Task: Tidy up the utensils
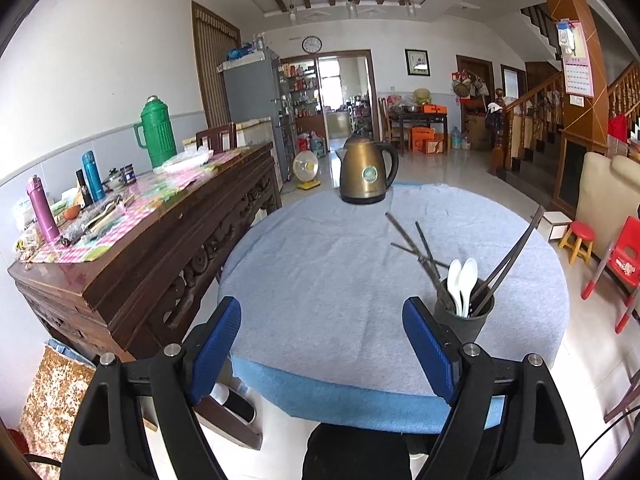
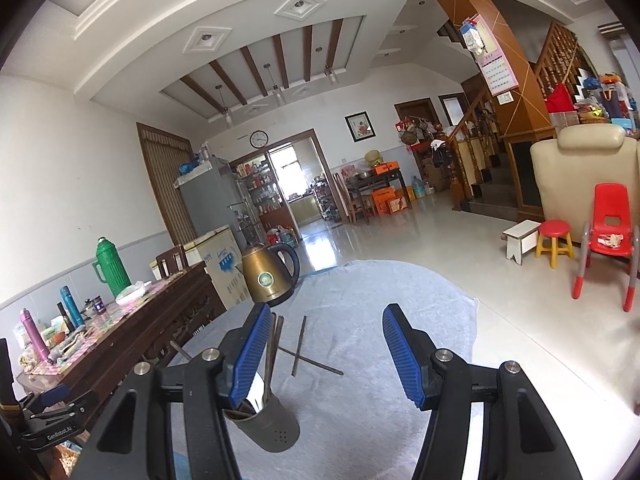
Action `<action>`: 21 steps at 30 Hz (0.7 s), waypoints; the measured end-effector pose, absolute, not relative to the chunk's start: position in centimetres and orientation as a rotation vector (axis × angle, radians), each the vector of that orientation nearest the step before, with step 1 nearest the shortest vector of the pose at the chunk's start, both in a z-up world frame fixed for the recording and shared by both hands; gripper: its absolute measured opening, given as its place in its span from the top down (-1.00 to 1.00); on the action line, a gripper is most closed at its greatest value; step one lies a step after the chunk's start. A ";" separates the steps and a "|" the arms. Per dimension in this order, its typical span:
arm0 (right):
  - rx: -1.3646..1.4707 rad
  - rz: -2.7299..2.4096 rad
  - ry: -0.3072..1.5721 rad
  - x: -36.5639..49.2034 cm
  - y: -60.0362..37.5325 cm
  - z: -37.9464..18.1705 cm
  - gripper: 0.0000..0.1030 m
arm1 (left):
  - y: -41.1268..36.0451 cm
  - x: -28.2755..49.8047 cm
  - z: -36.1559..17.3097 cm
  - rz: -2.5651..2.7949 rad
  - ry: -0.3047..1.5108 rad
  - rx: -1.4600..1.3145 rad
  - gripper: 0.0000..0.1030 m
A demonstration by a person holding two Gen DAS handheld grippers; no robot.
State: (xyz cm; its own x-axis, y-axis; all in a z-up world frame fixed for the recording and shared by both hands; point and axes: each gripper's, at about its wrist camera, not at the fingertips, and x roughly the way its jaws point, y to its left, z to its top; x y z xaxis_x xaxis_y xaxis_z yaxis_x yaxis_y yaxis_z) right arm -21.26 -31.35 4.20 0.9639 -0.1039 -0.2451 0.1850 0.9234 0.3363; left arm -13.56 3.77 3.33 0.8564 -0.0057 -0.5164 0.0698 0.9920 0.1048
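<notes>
On a round worktop [image 1: 320,280] draped in pale blue towel, loose dark metal chopsticks [image 2: 300,344] lie crossed beyond the dark cylindrical utensil holder [image 1: 464,320], ahead of the spread, empty right gripper [image 2: 324,356]; left gripper [image 1: 320,344] likewise spread.

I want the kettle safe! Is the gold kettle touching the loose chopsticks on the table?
Apart. The left wrist view shows bare blue cloth between the kettle and the nearest loose chopsticks.
</notes>
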 end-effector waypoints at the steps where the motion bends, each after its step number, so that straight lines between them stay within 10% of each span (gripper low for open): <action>1: 0.364 -0.150 0.230 -21.2 -31.4 4.1 -0.20 | 3.9 -13.4 3.1 -0.037 0.552 0.120 -0.62; 21: 0.368 -0.111 0.312 -20.0 -29.9 2.0 -0.20 | 5.1 -13.1 0.3 -0.014 0.629 0.075 -0.62</action>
State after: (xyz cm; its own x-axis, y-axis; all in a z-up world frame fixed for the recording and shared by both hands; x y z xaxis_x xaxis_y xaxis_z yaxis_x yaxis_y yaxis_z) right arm -19.98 -29.90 1.96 0.9462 -0.0499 -0.3198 0.1626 0.9275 0.3365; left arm -13.09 5.07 0.32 0.8084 0.0099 -0.5886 0.0357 0.9972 0.0657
